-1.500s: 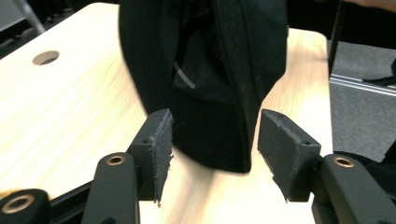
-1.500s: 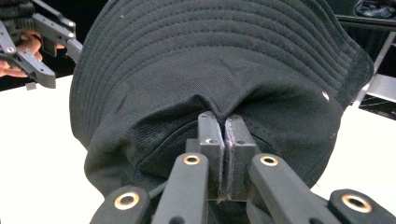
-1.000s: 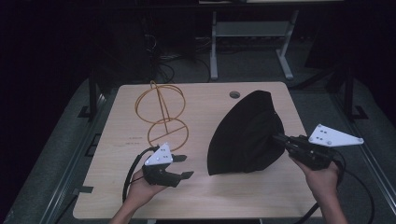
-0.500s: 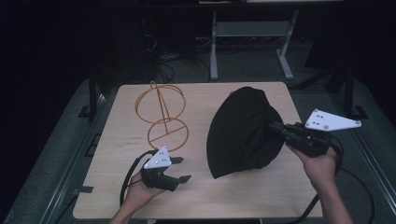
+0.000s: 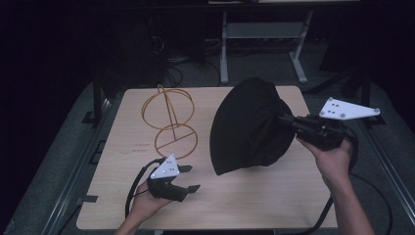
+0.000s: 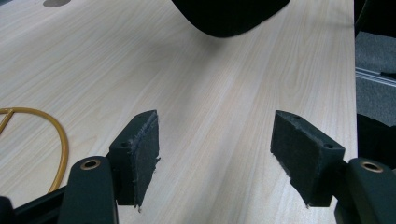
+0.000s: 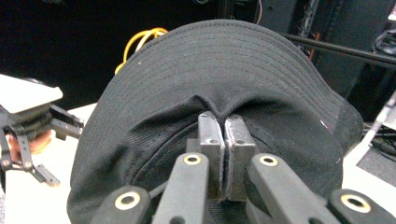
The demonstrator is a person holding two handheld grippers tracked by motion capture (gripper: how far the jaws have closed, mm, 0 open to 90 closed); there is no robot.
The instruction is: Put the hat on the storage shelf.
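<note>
Hat (image 5: 249,125) lifted higher, brim (image 7: 224,51) pointing left

hat (image 5: 249,127): black, stitched brim, lifted off table, pinched at edge
stand (image 5: 169,122): yellow wire, upright, left of hat

Black left gripper (image 5: 188,178), white dotted plate, brass screws

Left gripper (image 5: 188,178) low near the table's front edge, jaws spread wide and empty, held in the left hand (image 5: 147,203), right gripper (image 5: 281,120) raised, jaws pinched together on a black hat (image 5: 247,125), right hand (image 5: 333,159) gripping its body
</note>
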